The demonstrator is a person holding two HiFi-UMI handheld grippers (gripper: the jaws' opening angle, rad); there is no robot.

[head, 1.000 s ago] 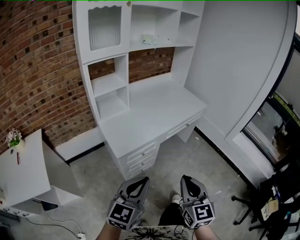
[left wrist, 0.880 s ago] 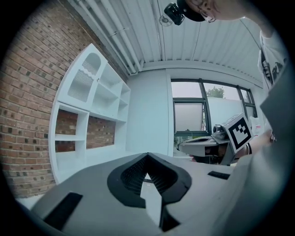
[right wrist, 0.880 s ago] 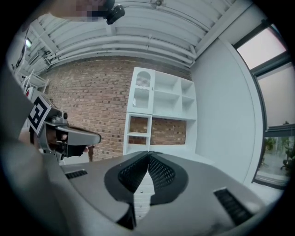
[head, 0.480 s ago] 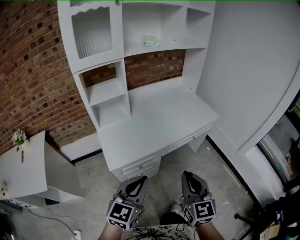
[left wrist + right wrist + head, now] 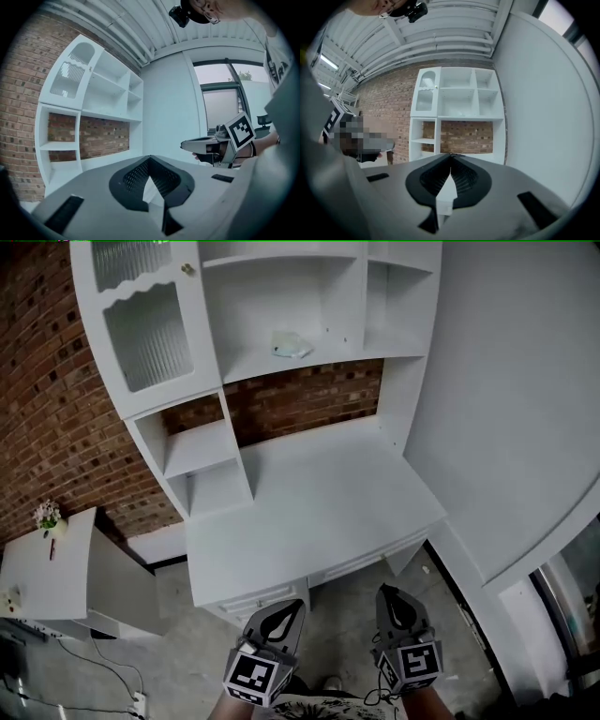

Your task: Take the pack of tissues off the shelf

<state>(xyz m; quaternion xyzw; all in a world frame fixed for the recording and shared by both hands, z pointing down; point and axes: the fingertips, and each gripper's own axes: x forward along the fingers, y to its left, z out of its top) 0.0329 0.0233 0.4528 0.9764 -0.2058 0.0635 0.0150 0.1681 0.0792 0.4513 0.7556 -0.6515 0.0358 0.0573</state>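
Observation:
A small pale pack of tissues (image 5: 289,344) lies on the upper middle shelf of a white desk hutch (image 5: 281,362); in the right gripper view it is a tiny speck (image 5: 461,113) on that shelf. Both grippers are held low, in front of the desk's front edge and far from the shelf. My left gripper (image 5: 283,611) is shut with nothing in it, its tips meeting (image 5: 150,158). My right gripper (image 5: 390,593) is also shut and empty, tips together (image 5: 451,155).
The white desk top (image 5: 309,512) lies below the shelves, with drawers under its front edge. A glass-front cabinet door (image 5: 145,334) is at the hutch's left. A brick wall (image 5: 47,418) stands behind, a white wall (image 5: 506,381) on the right, and a low white cabinet (image 5: 56,573) on the left.
The view has come closer to the desk and tilted up, so the hutch fills more of the frame. Both grippers keep their place at the bottom, still shut.

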